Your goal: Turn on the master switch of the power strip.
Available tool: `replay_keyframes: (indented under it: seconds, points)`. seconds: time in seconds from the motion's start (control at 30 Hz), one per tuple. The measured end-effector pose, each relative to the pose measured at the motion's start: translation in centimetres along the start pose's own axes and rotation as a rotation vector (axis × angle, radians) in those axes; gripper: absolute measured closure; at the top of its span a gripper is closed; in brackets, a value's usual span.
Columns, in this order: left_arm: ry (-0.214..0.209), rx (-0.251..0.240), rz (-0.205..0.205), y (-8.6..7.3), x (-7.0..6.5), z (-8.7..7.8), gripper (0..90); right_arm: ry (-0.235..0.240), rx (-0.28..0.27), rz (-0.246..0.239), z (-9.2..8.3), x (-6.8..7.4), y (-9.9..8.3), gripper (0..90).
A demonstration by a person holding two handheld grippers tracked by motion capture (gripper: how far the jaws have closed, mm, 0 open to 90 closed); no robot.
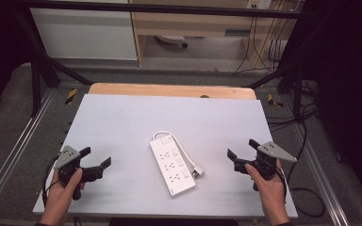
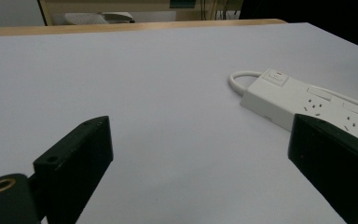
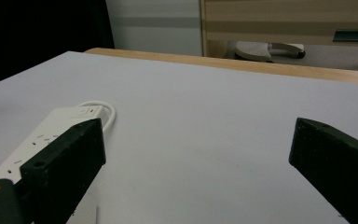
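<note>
One white power strip (image 1: 171, 165) lies near the middle of the table (image 1: 122, 117), its long axis running from about eleven o'clock to five o'clock, with its white cord (image 1: 185, 151) looped along its right side to the plug (image 1: 197, 173). Two grippers flank it, both with jaws spread wide and holding nothing. From the left gripper (image 1: 95, 165) the strip lies at three o'clock; from the right gripper (image 1: 241, 149) at nine. I'd judge the right one slightly nearer, especially to the plug end.

The table (image 1: 122, 117) is evenly lit from above; surroundings are left dark, and near jaws are perhaps slightly blurred.
</note>
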State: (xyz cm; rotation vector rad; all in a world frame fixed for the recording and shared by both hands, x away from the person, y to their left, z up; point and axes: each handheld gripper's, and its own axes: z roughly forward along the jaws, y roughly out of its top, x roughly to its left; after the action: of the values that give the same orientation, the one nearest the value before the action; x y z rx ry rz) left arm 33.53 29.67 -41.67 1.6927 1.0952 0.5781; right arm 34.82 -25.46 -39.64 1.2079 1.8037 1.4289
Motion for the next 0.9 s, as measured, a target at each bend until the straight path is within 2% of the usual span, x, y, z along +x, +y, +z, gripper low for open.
replay_keyframes:
  seconds: [0.07, 0.13, 0.17, 0.23, 0.33, 0.37, 0.47, 0.5, 0.53, 0.57, 0.63, 0.83, 0.9]
  points:
    - [0.002, 0.003, -0.004, -0.1, 0.0, 0.0, 6.4, 0.003, 0.002, -0.001, 0.1, 0.1, 0.2, 5.8]
    - [0.003, 0.009, -0.005, -0.1, 0.0, 0.0, 6.5, 0.011, -0.01, -0.001, 0.4, 0.3, 0.5, 9.0]
    - [0.003, 0.011, -0.004, -0.1, 0.0, 0.0, 6.5, 0.011, -0.01, 0.001, 0.7, 0.5, 0.8, 13.7]
    - [0.003, 0.009, 0.004, 0.0, -0.1, 0.0, 6.4, 0.011, -0.015, -0.001, 0.9, 0.7, 1.0, 15.4]
    - [-0.004, 0.013, 0.014, 0.0, -0.3, 0.1, 6.4, 0.02, -0.026, -0.027, 1.5, 1.7, 1.4, 23.1]
    - [-0.009, 0.012, 0.017, 0.0, -0.3, 0.0, 6.4, 0.02, -0.026, -0.027, 1.5, 1.7, 1.4, 23.1]
    - [-0.009, 0.004, 0.015, 0.0, -0.3, 0.0, 6.1, 0.025, -0.019, -0.058, 2.0, 2.5, 1.8, 31.3]
    - [-0.006, 0.004, 0.01, 0.0, -0.3, 0.1, 6.1, 0.024, -0.023, -0.071, 2.4, 2.9, 2.1, 39.6]
    - [-0.007, 0.006, 0.008, 0.0, -0.3, 0.1, 6.2, 0.029, -0.023, -0.077, 2.6, 3.0, 2.3, 43.5]
    - [-0.007, 0.006, -0.001, 0.0, -0.2, 0.2, 6.2, 0.029, -0.023, -0.077, 2.6, 3.0, 2.3, 43.5]
    - [-0.009, 0.008, -0.008, 0.0, -0.2, 0.3, 6.3, 0.041, -0.021, -0.081, 3.1, 3.3, 2.5, 50.7]
    - [-0.007, 0.013, 0.003, -0.1, -0.3, 0.3, 6.4, 0.069, -0.027, -0.106, 4.9, 4.7, 3.1, 69.5]
    - [-0.008, 0.012, 0.003, -0.1, -0.3, 0.3, 6.4, 0.08, -0.035, -0.118, 5.5, 5.3, 3.4, 73.2]
